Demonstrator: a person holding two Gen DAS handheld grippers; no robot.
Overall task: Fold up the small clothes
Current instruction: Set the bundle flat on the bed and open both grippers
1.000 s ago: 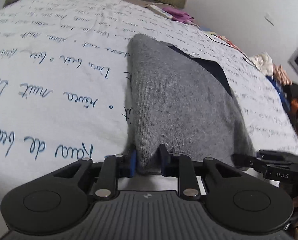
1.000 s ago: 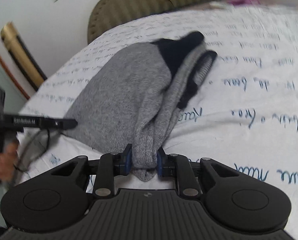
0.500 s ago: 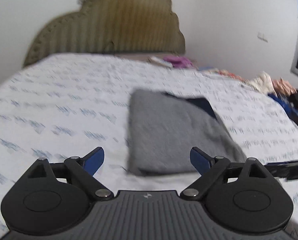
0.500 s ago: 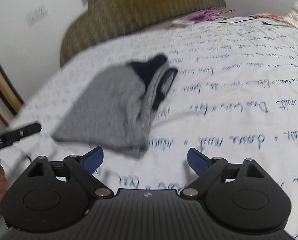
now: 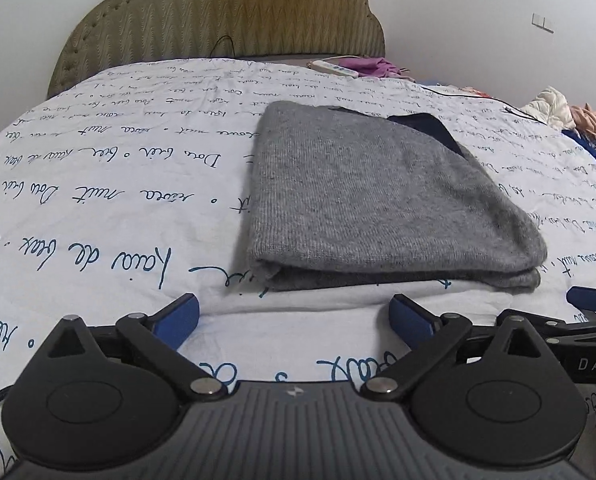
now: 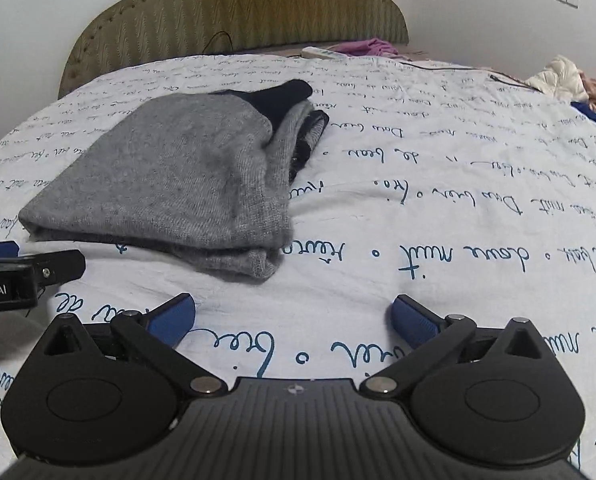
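Where the folded grey sweater (image 5: 378, 196) lies on the script-printed bedsheet (image 5: 98, 200), its lower layers are hidden beneath the top fold; only a dark trim (image 6: 282, 98) shows at the far end. One garment is counted, its long axis running from 6 toward 12 o'clock, pointing at the headboard (image 5: 218, 12). Two grippers are counted: left gripper (image 5: 294, 316) and right gripper (image 6: 294, 314), both spread wide, empty, just short of the near edge.
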